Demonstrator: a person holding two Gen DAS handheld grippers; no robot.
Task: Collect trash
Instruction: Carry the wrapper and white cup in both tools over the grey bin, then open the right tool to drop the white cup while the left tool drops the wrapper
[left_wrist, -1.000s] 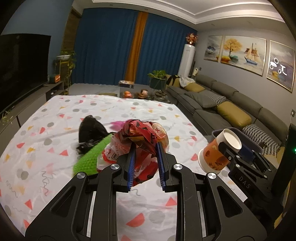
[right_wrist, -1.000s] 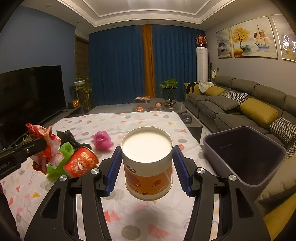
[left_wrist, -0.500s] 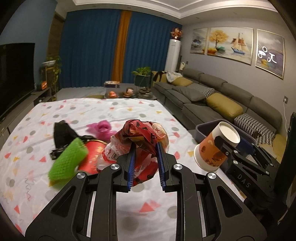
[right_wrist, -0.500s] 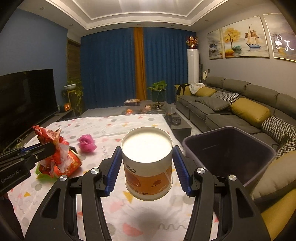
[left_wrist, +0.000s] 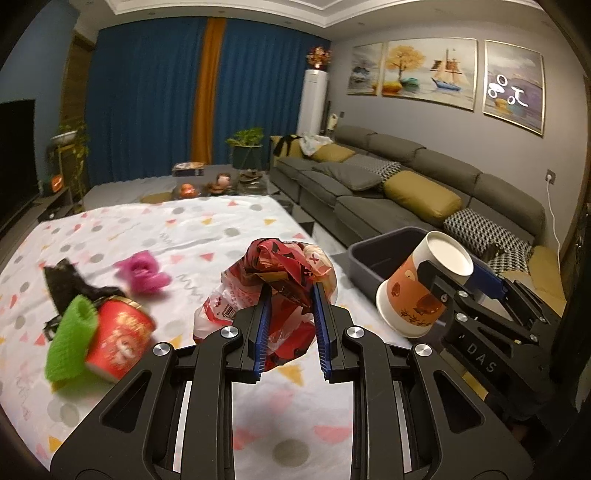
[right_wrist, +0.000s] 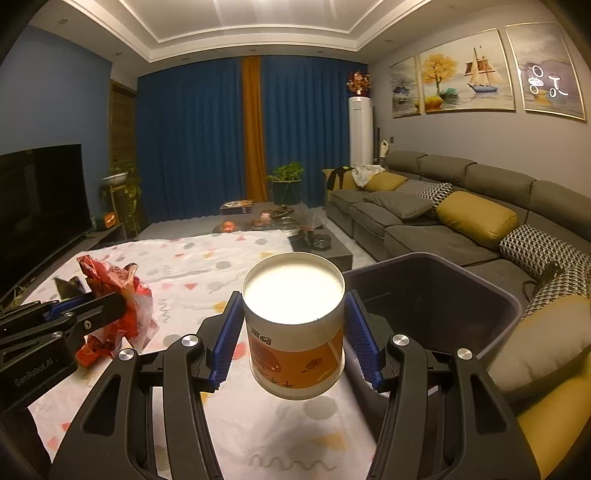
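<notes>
Left wrist view shows the left gripper (left_wrist: 291, 328) with its blue-padded jaws pinched on a crumpled red and white plastic wrapper bag (left_wrist: 275, 280), which bunches up above the pads and hangs clear of the white tablecloth with coloured triangles and grey dots (left_wrist: 207, 229). To its right, the right gripper (left_wrist: 448, 275) clamps an orange and white paper cup (left_wrist: 415, 291); from here the cup's long axis leans up and to the right, its open white mouth pointing toward the grey sofa (left_wrist: 406, 177). Behind the cup sits a dark grey plastic bin (left_wrist: 364, 254), just off the table's right edge. Left on the cloth lie a red round tub (left_wrist: 122, 334) on its side, a green knitted scrap (left_wrist: 70, 339) touching it, a black crumpled piece (left_wrist: 62, 282) just behind, and a pink crumpled wad (left_wrist: 144, 275) a little apart. From the right wrist view, the right gripper (right_wrist: 293, 341) presses the cup (right_wrist: 295, 325) on both sides of its wall, the mouth tipped up and away, the base hanging above the cloth (right_wrist: 207, 258). The bin (right_wrist: 480, 280) stands open just to the right of the cup, and the left gripper (right_wrist: 110, 306) with the wrapper (right_wrist: 114, 295) shows at the left.
</notes>
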